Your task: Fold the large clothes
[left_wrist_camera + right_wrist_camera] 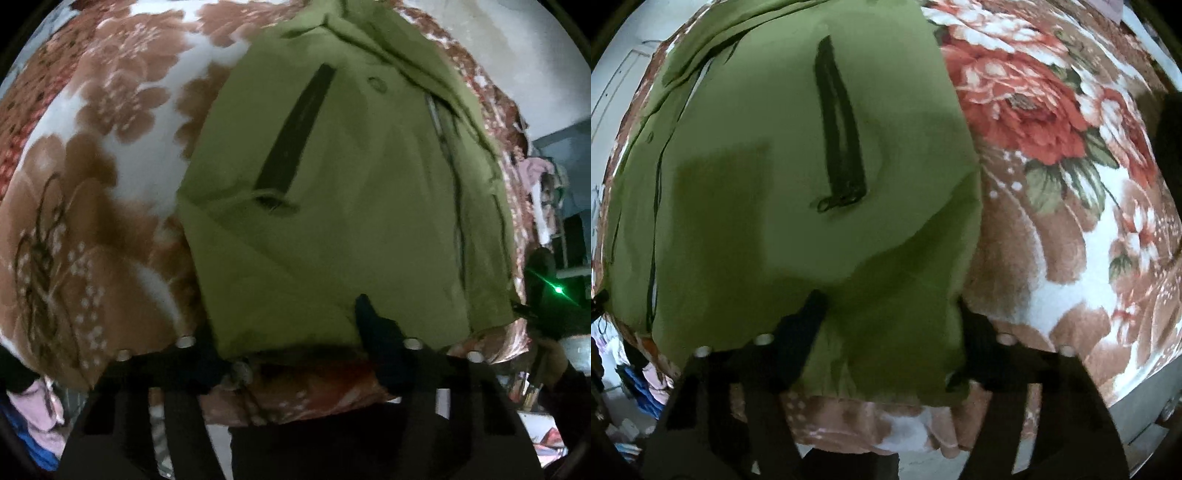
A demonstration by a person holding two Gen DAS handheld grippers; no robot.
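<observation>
We saw the big olive-green cloth jacket (332, 206) lying flat on the soft flowered blanket in brown, white and red (92, 184), with its long way running away from us and its bottom edge closest to us. Our left gripper (291, 332) had its black fingers spread wide, with the jacket's bottom edge lying between them. Our right gripper (890, 317) was spread wide too, and the jacket's bottom corner lay between its fingers.

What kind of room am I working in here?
Probably a bedroom: the green jacket lies on a floral blanket spread like bedding, with clothes piled on shelves behind.
</observation>
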